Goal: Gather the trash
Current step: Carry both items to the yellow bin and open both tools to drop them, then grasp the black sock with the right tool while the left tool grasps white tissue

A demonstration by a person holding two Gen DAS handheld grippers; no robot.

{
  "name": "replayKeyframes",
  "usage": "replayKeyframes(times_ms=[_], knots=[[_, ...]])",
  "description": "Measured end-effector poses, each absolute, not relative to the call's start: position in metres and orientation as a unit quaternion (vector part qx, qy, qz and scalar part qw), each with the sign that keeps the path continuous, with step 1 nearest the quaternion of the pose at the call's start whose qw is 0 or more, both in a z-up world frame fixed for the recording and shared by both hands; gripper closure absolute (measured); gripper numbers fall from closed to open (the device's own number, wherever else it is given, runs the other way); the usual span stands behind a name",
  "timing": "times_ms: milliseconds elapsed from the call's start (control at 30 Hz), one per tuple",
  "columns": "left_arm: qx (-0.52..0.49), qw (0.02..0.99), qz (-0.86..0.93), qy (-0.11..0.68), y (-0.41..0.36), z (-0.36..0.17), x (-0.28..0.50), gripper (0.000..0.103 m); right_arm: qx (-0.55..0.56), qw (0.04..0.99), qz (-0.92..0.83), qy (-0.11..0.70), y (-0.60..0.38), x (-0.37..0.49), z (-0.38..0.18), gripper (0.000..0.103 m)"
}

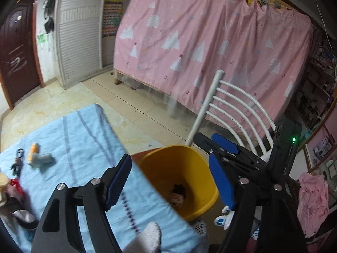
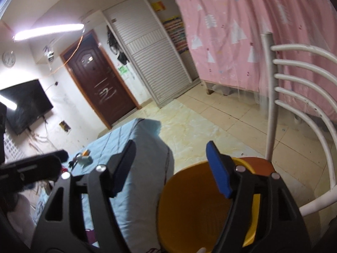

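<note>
A yellow bin (image 1: pixel 179 181) stands on a brown chair seat beside the table, with dark and tan trash (image 1: pixel 178 194) at its bottom. My left gripper (image 1: pixel 168 181) is open and empty above the bin's mouth. My right gripper (image 2: pixel 170 168) is open and empty over the bin (image 2: pixel 189 210); it also shows in the left wrist view (image 1: pixel 217 145) beyond the bin. On the light blue tablecloth (image 1: pixel 84 139) lie an orange-and-white tube (image 1: pixel 33 151), a grey piece (image 1: pixel 43 159), a dark clip-like item (image 1: pixel 18 160) and a red item (image 1: pixel 15 184).
A white metal chair back (image 1: pixel 231 109) rises behind the bin. A pink curtained bed (image 1: pixel 210 42) fills the back. Tiled floor (image 1: pixel 137 105), a brown door (image 1: pixel 16 48) and a white wardrobe (image 1: pixel 80 31) lie beyond. Pink cloth (image 1: pixel 311 200) sits at right.
</note>
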State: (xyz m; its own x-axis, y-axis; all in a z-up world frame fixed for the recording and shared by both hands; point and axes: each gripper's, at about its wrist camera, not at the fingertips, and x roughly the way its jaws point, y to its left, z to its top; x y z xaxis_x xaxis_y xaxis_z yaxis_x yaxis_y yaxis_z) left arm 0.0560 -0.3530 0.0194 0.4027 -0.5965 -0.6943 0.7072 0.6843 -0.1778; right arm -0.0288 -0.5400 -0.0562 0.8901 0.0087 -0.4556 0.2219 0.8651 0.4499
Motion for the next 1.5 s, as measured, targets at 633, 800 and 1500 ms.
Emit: replayKeyframes(times_ms=[633,800,1500], knots=[[0.081,0.914,-0.245,0.314,-0.191,0.057,0.078,0.02,0.14,0.944,0.074,0.289,-0.392,0.031,-0.03,0.02],[0.09,0.925,-0.195,0.313,-0.143,0.054,0.095,0.019,0.108,0.94,0.104,0.307,-0.349,0.042,-0.031,0.018],[0.013,0.918,-0.122,0.376,-0.017,-0.005,0.158,0.017,0.035,0.916,0.188,0.354,-0.225,0.097,-0.039,0.014]])
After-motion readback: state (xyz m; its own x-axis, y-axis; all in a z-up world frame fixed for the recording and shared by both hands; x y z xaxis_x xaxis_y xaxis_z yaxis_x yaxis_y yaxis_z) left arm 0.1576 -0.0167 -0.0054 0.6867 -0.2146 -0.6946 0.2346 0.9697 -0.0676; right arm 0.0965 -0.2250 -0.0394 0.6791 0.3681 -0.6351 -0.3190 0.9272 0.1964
